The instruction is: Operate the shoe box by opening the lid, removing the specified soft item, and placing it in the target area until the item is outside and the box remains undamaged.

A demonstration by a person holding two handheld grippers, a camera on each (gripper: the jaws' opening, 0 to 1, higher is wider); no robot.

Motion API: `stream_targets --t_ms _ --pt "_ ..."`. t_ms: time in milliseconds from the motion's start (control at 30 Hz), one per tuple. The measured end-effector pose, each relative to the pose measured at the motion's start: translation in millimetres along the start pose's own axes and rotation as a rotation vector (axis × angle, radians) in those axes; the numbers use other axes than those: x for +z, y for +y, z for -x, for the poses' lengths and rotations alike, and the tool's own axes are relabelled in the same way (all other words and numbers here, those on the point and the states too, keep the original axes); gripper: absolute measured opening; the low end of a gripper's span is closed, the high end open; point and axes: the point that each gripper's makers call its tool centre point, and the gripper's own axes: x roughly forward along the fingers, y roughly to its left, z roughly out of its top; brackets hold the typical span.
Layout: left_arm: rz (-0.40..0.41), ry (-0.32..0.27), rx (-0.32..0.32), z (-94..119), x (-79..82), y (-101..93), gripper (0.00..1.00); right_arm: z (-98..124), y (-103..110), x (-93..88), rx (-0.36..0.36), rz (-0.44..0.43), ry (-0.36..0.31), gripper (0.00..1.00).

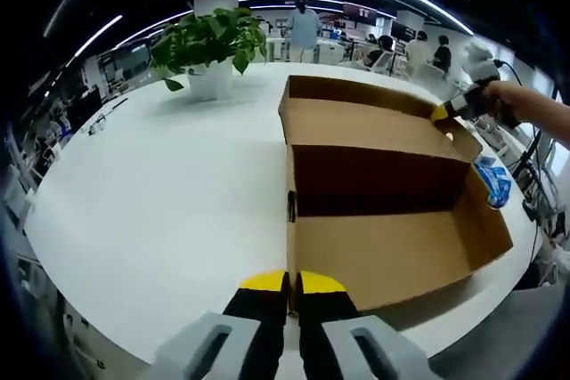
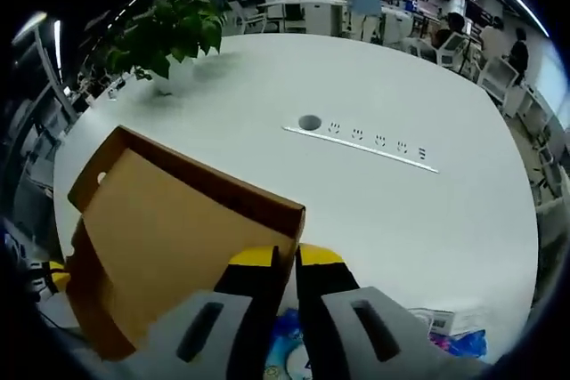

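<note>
The brown cardboard shoe box point(image 1: 383, 255) lies open on the white table, its inside floor bare and its far side in shadow. The lid point(image 1: 356, 117) stands tipped back behind it. My left gripper point(image 1: 292, 284) is shut on the box's near wall at the corner. My right gripper point(image 1: 445, 113), held in a person's hand, pinches the lid's far right corner. In the right gripper view its jaws point(image 2: 287, 260) are shut on the lid's edge point(image 2: 178, 229). A soft blue-and-white packet point(image 1: 492, 180) lies on the table just outside the box's right end, and shows under the jaws as blue packet point(image 2: 456, 342).
A potted green plant point(image 1: 209, 46) stands on the round white table point(image 1: 160, 193) beyond the box. A strip of power sockets point(image 2: 365, 141) is set into the table top. Desks and people fill the office behind. The table's edge runs close below the box.
</note>
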Motion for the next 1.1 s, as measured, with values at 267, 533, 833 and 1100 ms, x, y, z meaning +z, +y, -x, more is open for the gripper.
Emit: stream_targets --t_ms 267,533,833,1100 --pt "-0.003 0.003 0.001 -1.3 0.4 0.3 0.02 13.6 2.7 11.4 0.001 -0.002 -0.057 0.04" --pt "-0.003 0.0 -0.001 0.1 0.5 -1.5 0.02 31.9 6.5 19.1 0.005 0.014 -0.127 0.04" --pt "-0.007 0.002 -0.004 2.3 0.6 -3.9 0.02 53.1 12.2 23.8 0.007 0.017 -0.222 0.04" --pt "-0.015 0.004 -0.004 4.1 0.8 -6.3 0.02 67.7 17.3 26.5 0.008 0.039 -0.271 0.03"
